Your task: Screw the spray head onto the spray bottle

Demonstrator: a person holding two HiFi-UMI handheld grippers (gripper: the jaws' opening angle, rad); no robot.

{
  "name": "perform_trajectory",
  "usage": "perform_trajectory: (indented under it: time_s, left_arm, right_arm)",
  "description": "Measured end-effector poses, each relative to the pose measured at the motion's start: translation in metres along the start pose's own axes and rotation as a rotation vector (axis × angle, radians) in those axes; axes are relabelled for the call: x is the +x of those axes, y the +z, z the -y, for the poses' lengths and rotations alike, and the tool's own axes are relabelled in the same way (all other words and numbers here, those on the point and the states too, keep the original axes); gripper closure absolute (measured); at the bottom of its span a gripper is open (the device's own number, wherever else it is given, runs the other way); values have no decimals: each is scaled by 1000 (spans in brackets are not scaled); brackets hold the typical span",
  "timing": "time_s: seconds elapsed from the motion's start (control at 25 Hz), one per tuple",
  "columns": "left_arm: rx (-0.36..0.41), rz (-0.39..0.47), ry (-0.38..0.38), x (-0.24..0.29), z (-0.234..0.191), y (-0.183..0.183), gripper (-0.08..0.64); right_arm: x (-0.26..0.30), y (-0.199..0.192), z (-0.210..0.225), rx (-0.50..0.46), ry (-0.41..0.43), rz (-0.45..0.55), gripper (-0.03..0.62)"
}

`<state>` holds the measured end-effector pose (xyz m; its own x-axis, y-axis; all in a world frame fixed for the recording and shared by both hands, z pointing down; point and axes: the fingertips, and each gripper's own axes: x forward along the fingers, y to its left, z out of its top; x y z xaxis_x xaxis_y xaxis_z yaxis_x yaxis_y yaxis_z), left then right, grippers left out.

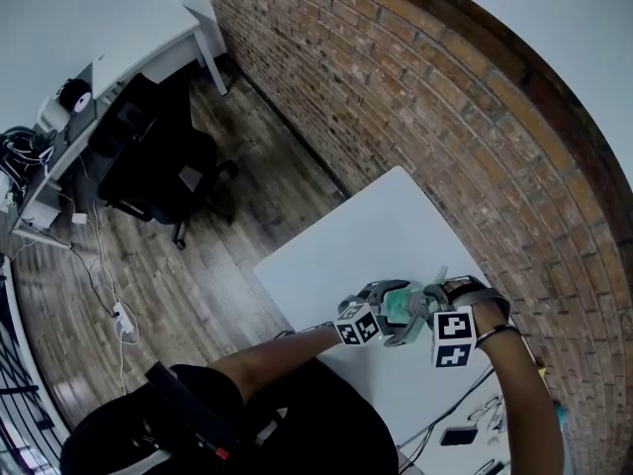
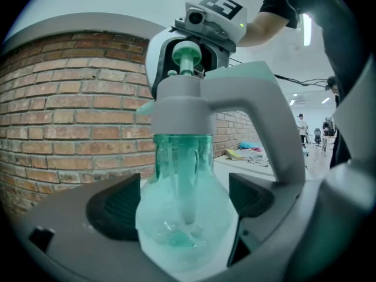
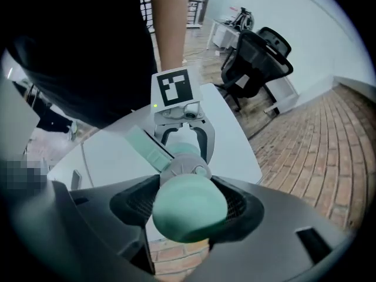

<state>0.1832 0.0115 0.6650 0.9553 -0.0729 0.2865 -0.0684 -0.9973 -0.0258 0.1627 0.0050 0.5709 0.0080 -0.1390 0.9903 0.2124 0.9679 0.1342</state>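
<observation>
— Item nearest the lens?
— Person's black-clothed torso (image 1: pixel 307 419), low in the head view, with both forearms reaching over a white rectangular table (image 1: pixel 366 240).
— From the left, then?
— Black wheeled office chair (image 1: pixel 148 156) on brown wood-plank floor (image 1: pixel 237 265), well apart from the table. Next, left gripper (image 2: pixel 185 200): jaws closed on the round belly of a translucent teal plastic spray bottle (image 2: pixel 183 228), with one dark ribbed pad (image 2: pixel 117 207) pressed to each side. Bottle upright, held above the table, between the two grippers.
— And on top of it?
— Grey plastic spray head (image 2: pixel 188 107) with a teal top. Its collar sits over the bottle's neck, and its trigger arm arches right in the left gripper view. How far it is threaded: cannot tell.
— Right side?
— Right gripper (image 3: pixel 188 205), pointing down from above: jaws fairly wide, clamped on the teal top of the spray head. Behind, red brick wall (image 1: pixel 445 97).
</observation>
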Motion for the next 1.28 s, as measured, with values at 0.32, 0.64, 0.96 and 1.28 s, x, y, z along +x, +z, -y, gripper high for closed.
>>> perform_trajectory:
  time_s: [0.32,0.64,0.96,1.28]
  left_arm:
    - [14,-4,-15,-3,1,-2,94]
    - [-53,-37,0,-34,-8,-23,94]
    - [-109,-87,70,-72,4,-58,94]
    - [-134,-34,143,-96,16,-52,94]
  right_arm:
    - [0,2,1,63,5,-17,316]
    - [0,1,1,149,19,12,316]
    - [-1,1,2,290,19,20,317]
    - [0,1,3,479,-7,9,316]
